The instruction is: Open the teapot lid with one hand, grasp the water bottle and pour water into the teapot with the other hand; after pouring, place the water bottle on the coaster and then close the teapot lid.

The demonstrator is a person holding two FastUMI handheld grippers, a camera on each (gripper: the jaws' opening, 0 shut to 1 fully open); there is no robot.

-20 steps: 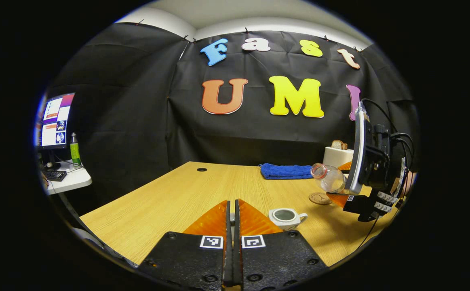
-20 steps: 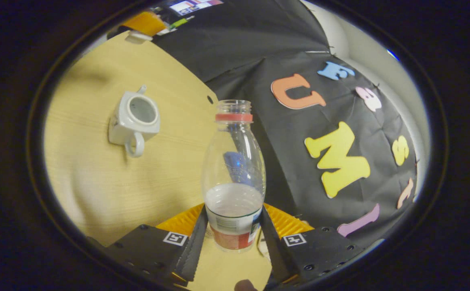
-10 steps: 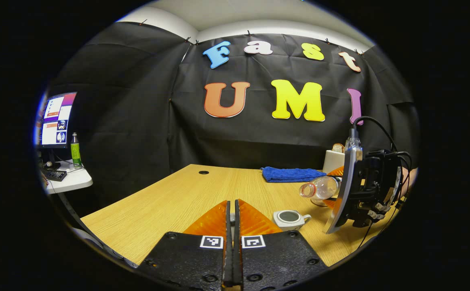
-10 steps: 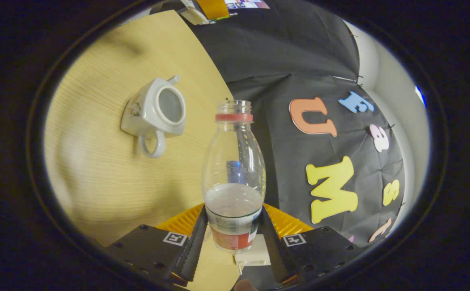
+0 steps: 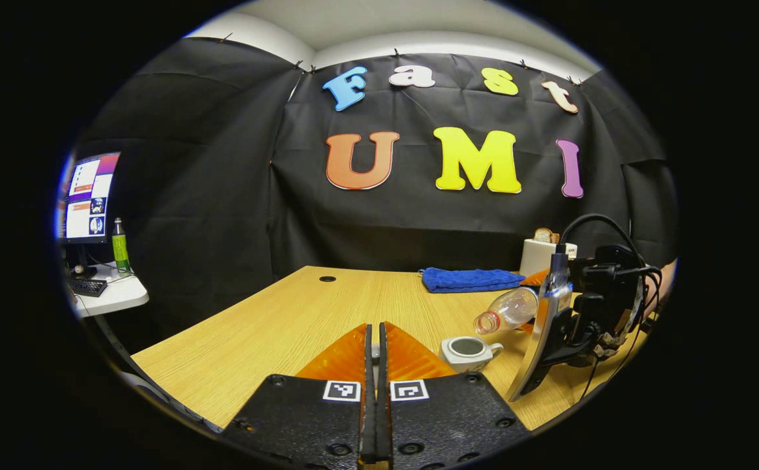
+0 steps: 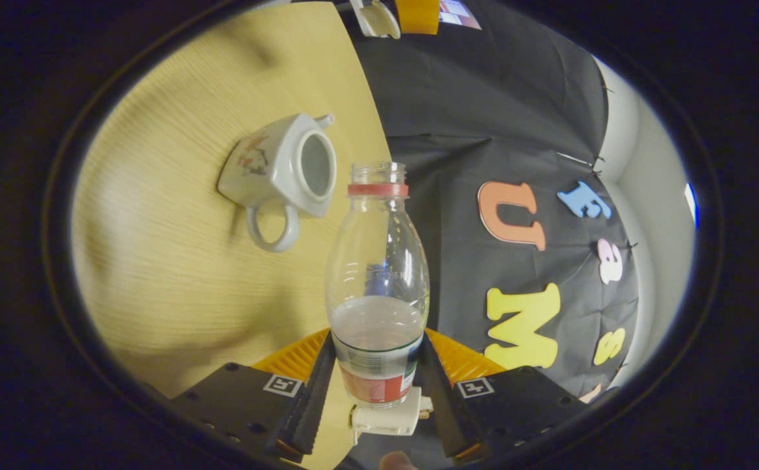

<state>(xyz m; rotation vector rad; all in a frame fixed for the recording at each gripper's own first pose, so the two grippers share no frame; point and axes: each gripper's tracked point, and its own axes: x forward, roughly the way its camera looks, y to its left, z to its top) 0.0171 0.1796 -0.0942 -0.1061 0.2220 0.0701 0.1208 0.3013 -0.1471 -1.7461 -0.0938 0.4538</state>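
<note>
Clear bottle tipped toward the lidless white teapot

The right claw (image 6: pixel 376 385) grips a clear plastic water bottle (image 6: pixel 378 287) by its labelled base, neck slanting down just above the glossy ceramic teapot (image 5: pixel 466 350) near the wood-grain bench's (image 5: pixel 275 320) front edge. The left claw (image 5: pixel 374 356) is pressed closed; whether it holds anything, I cannot tell.

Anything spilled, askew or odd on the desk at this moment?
No spill shows. The water bottle is tipped, mouth down toward the open teapot, as pouring needs, held in the right claw. The left claw is shut; what it holds is unclear.
</note>
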